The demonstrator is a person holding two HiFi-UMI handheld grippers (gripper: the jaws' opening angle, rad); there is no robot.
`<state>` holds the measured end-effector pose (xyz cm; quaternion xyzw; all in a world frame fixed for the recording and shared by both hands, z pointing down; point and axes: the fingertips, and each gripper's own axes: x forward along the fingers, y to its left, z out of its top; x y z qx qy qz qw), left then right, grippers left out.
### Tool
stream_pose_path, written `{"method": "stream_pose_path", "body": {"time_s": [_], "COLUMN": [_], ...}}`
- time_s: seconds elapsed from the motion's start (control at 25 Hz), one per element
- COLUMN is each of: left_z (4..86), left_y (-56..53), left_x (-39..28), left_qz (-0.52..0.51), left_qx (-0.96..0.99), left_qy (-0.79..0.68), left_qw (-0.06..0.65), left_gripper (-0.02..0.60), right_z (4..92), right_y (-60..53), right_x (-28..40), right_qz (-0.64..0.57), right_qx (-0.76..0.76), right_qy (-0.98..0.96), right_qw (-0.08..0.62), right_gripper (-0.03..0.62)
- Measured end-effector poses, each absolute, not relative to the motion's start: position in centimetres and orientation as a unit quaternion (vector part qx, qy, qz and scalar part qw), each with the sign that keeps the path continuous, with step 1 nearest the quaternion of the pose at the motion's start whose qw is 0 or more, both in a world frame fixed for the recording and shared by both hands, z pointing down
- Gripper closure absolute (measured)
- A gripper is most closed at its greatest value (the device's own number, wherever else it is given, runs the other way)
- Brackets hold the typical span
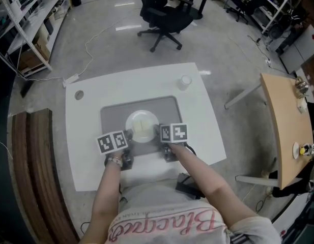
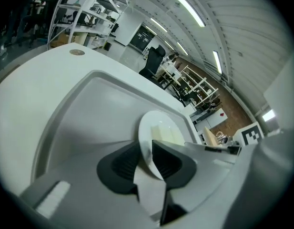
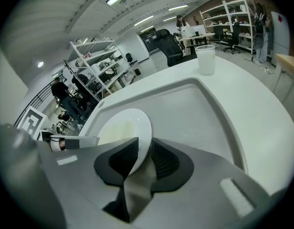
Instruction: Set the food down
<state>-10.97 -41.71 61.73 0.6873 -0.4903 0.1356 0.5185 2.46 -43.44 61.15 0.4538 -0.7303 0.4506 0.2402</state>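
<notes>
A white plate [image 1: 141, 125] with a pale yellow piece of food [image 1: 140, 128] lies flat on a grey tray [image 1: 169, 105] on the white table. My left gripper [image 1: 129, 135] is at the plate's left rim, my right gripper [image 1: 159, 134] at its right rim. In the left gripper view the plate [image 2: 158, 128] has its rim between the jaws of the left gripper [image 2: 149, 159], which stand a little apart from it. The right gripper [image 3: 143, 159] likewise straddles the plate [image 3: 123, 128] rim loosely.
A clear plastic cup [image 1: 184, 82] stands on the table beyond the tray's far right corner. A black office chair [image 1: 164, 14] is behind the table, a wooden table [image 1: 281, 131] to the right, a dark bench [image 1: 32, 172] to the left.
</notes>
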Motion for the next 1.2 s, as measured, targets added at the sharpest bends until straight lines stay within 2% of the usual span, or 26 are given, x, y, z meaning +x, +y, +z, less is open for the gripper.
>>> {"method": "stream_pose_path", "body": {"time_s": [0.16, 0.28, 0.36, 0.44, 0.48, 0.6, 0.76, 1.2], "left_z": [61.4, 61.1, 60.3, 59.1, 58.4, 56.1, 52.6, 43.2], "left_y": [-42.0, -42.2, -42.1, -41.7, -41.4, -40.4, -39.0, -35.2], "left_x": [-11.5, -13.2, -14.4, -15.4, -15.9, -16.8, -16.5, -13.0], "left_qz": [0.142, 0.134, 0.112, 0.08, 0.065, 0.03, -0.02, -0.105], "left_qx": [0.689, 0.679, 0.674, 0.671, 0.671, 0.675, 0.699, 0.788], "left_qy": [-0.5, -0.524, -0.532, -0.532, -0.532, -0.534, -0.517, -0.448], "left_qw": [0.505, 0.497, 0.501, 0.509, 0.512, 0.508, 0.493, 0.409], "left_gripper": [0.446, 0.403, 0.4, 0.434, 0.457, 0.574, 0.581, 0.581], "right_z": [60.8, 60.0, 58.8, 57.1, 56.1, 52.7, 48.7, 38.3], "right_y": [-43.8, -44.2, -44.2, -44.0, -43.7, -42.8, -41.8, -35.5], "right_x": [3.3, 4.6, 5.4, 5.7, 5.7, 5.3, 6.2, 6.4], "right_qz": [0.43, 0.427, 0.433, 0.441, 0.445, 0.437, 0.4, 0.415], "right_qx": [0.472, 0.48, 0.482, 0.476, 0.468, 0.439, 0.455, 0.36], "right_qy": [-0.731, -0.733, -0.736, -0.745, -0.754, -0.783, -0.796, -0.825], "right_qw": [0.242, 0.224, 0.197, 0.152, 0.125, 0.057, 0.008, -0.133], "right_gripper": [0.447, 0.436, 0.454, 0.563, 0.591, 0.592, 0.592, 0.594]}}
